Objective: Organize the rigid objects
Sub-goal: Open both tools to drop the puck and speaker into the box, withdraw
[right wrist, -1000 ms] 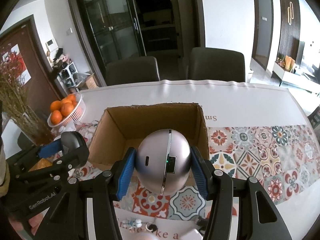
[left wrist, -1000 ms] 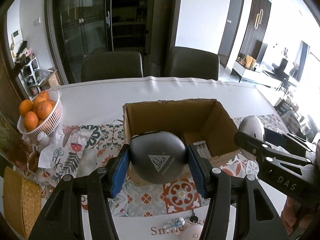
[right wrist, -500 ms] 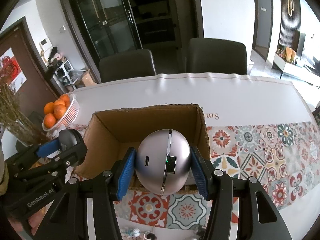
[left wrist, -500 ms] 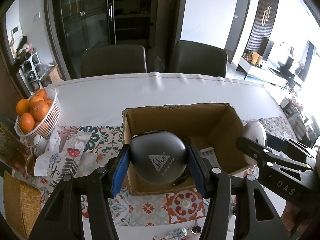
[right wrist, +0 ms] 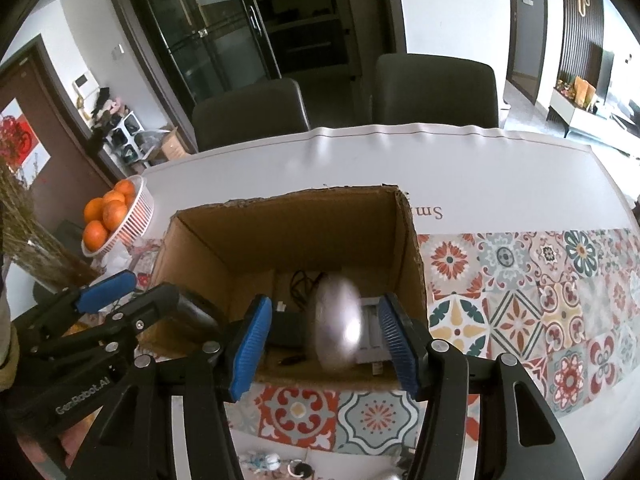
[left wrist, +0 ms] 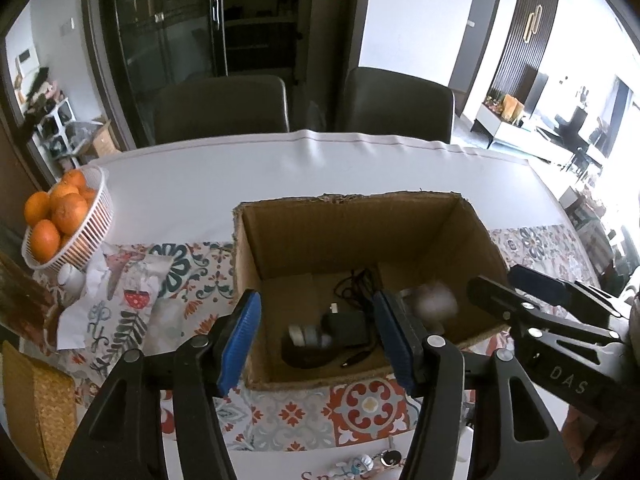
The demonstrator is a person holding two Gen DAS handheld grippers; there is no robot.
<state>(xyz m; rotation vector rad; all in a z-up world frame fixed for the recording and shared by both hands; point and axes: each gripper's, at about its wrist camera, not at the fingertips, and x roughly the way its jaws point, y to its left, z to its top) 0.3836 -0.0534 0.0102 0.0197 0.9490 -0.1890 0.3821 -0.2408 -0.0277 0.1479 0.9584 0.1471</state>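
An open cardboard box [left wrist: 348, 198] [right wrist: 304, 196] stands on the patterned runner straight ahead of both grippers. My left gripper [left wrist: 316, 320] [right wrist: 144, 290] hovers over its near left part with jaws opening and nothing touching the blue pads. Below it a dark round device [left wrist: 298, 354] lies blurred on the box floor beside a black adapter [left wrist: 346, 326] and cable. My right gripper [right wrist: 324, 312] [left wrist: 508, 286] hovers over the near right part, jaws opening. A silver round device [right wrist: 336, 324] [left wrist: 436, 302] shows as a blur between its pads, clear of both.
A white basket of oranges [left wrist: 60, 216] [right wrist: 108, 216] stands at the left. A woven mat [left wrist: 36, 400] lies near left. Keys [left wrist: 384, 458] lie at the near table edge. Two dark chairs [left wrist: 220, 108] stand behind the table. A flat white part [right wrist: 370, 344] lies in the box.
Both grippers moved forward over the box. The left jaws have let go of the dark device, which now lies in the box. The right jaws have released the silver device, which is dropping.
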